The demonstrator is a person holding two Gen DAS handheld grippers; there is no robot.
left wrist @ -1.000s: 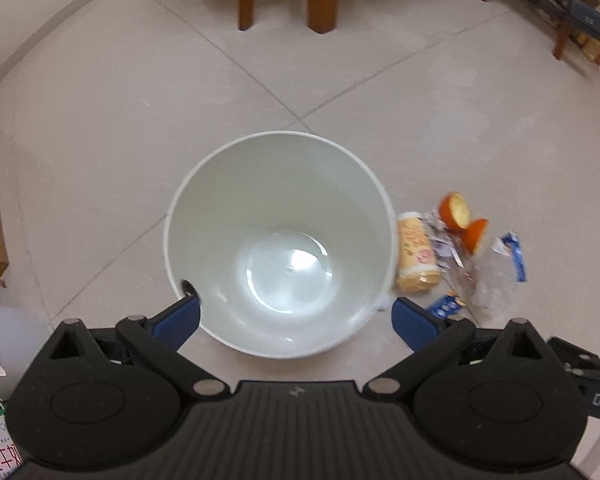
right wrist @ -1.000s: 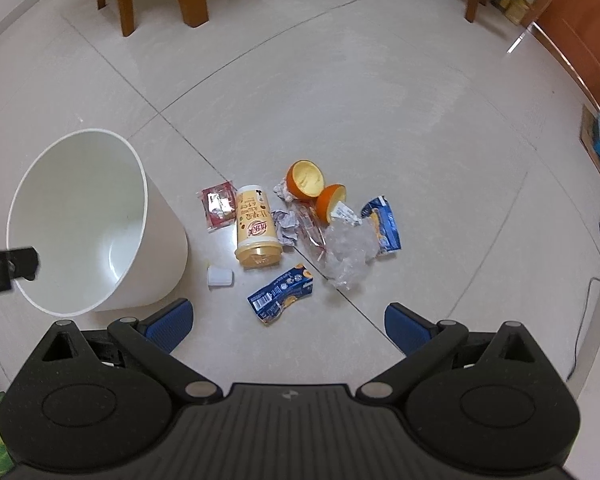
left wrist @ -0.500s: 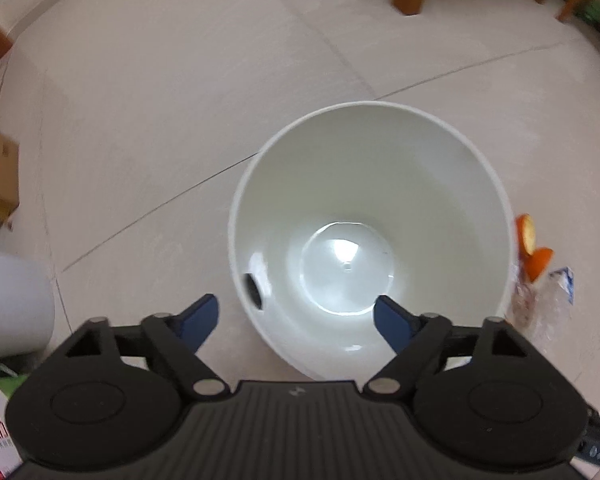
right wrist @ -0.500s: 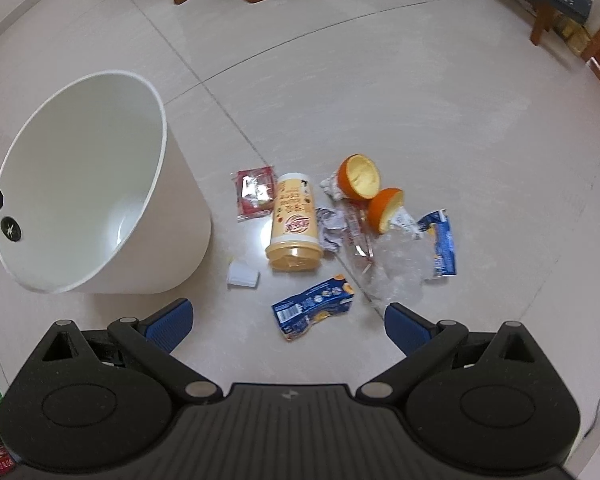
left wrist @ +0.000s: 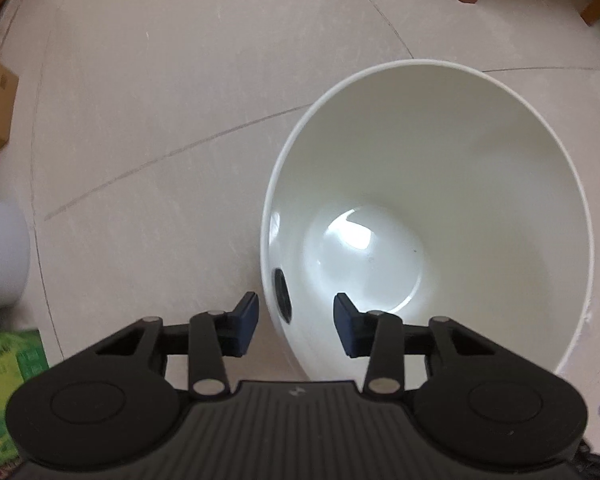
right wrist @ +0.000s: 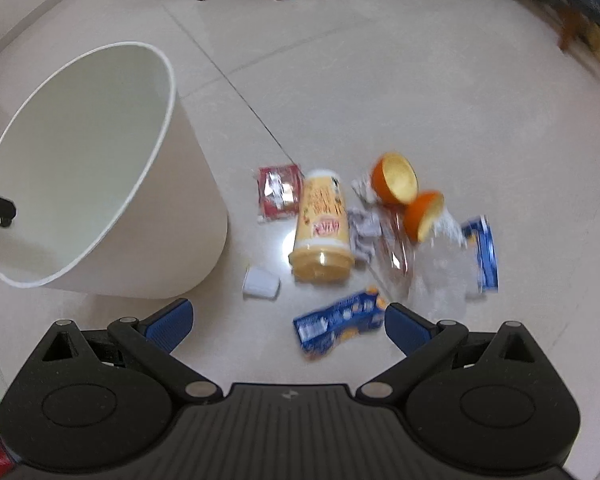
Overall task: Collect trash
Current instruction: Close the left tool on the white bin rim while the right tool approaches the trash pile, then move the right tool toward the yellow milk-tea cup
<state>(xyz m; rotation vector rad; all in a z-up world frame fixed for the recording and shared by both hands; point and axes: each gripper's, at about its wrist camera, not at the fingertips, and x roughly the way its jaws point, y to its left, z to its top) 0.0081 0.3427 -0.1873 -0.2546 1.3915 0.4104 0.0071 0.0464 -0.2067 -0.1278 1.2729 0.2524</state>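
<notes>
The left gripper has dropped toward the near lip of the white bin and its jaws have just been closing: one blue pad is outside the wall, the other inside, straddling the rim at lower centre of the left view. A gap still shows on both sides of the wall, so the pads are not yet pinching it. The bin, which sat centred a second ago, now fills the right of that view and looks empty.

The right gripper has sunk toward the litter, jaws spread wide and holding nothing. The blue wrapper lies just ahead between them, with the yellow cup, orange peels and a red packet beyond, all on the floor. Likely the bin gets steadied first, then the wrapper is picked up.
</notes>
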